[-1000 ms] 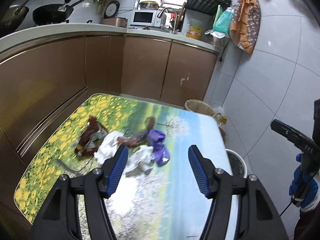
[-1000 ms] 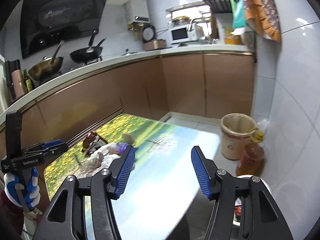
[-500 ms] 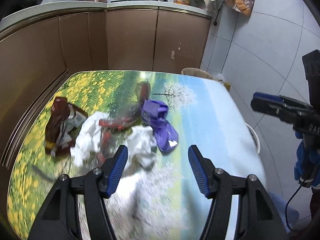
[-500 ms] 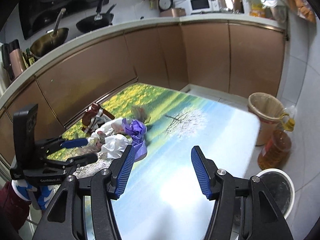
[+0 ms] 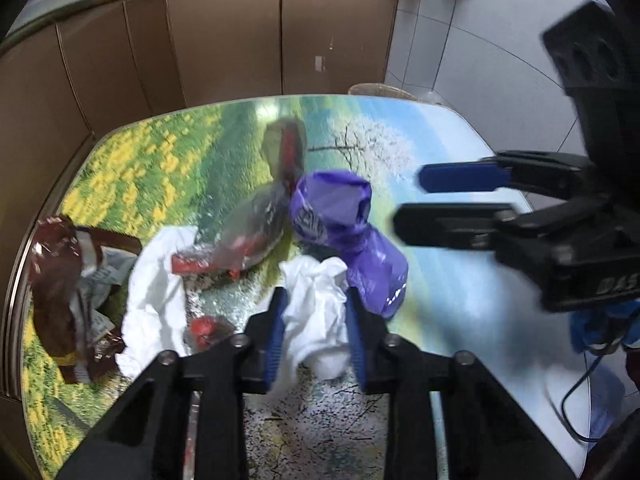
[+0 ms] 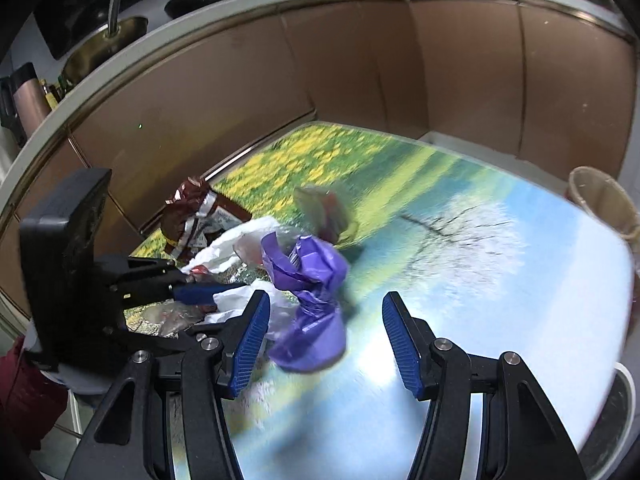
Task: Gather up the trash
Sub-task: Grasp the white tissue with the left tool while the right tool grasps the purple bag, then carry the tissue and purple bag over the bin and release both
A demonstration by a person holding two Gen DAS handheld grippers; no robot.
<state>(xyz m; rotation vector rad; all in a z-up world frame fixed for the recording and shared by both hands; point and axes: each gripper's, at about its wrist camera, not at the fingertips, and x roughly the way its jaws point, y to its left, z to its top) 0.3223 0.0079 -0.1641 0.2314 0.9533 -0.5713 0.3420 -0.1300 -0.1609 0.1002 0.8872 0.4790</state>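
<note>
left gripper [image 5: 315, 330]: jaws have just been closing, now pinching the white tissue [image 5: 316, 312] at 6 o'clock of the litter pile
right gripper [image 6: 324, 340]: half open, holding nothing, lower than a second ago, purple wrapper [image 6: 308, 300] between its jaws
meaning: first pickup under way, purple next
wicker bin [image 6: 600, 204]: 2 o'clock, off the table [image 6: 500, 272], unused

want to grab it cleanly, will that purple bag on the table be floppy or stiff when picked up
Probably floppy: the purple bag is crumpled and twisted thin at its middle. Likely light, being thin film, so it may slide on the glossy table. The open right gripper should pinch the twisted part.
</note>
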